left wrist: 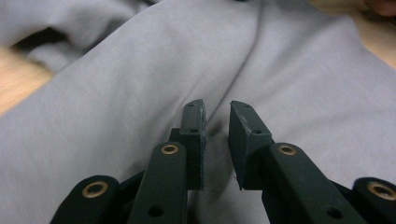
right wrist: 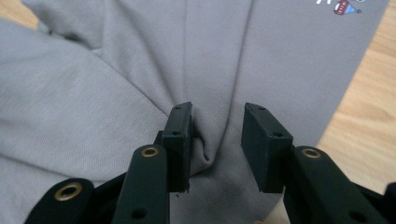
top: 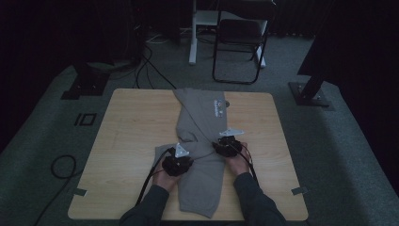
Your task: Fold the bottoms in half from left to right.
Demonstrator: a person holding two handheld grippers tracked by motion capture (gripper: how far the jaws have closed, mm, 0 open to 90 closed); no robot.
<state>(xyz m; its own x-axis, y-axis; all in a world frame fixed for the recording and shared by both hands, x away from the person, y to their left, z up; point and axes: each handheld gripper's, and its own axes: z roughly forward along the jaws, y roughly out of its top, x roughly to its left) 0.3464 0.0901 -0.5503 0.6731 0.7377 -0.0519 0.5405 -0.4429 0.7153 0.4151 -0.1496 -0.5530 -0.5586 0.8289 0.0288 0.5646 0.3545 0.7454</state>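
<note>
Left gripper [left wrist: 217,135] – jaws astride grey garment [left wrist: 140,93] fold

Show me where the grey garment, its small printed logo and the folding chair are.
grey garment [top: 202,183]: high view, lower part near the table's front edge.
printed logo [top: 219,107]: high view, middle of the print on the garment's upper part.
folding chair [top: 241,32]: high view, its dark seat.

- A light wooden table [top: 127,136] with rounded corners stands on grey carpet.
- A grey sweatshirt [top: 200,127] lies crumpled along its middle, a small printed emblem [top: 218,107] near the far edge.
</note>
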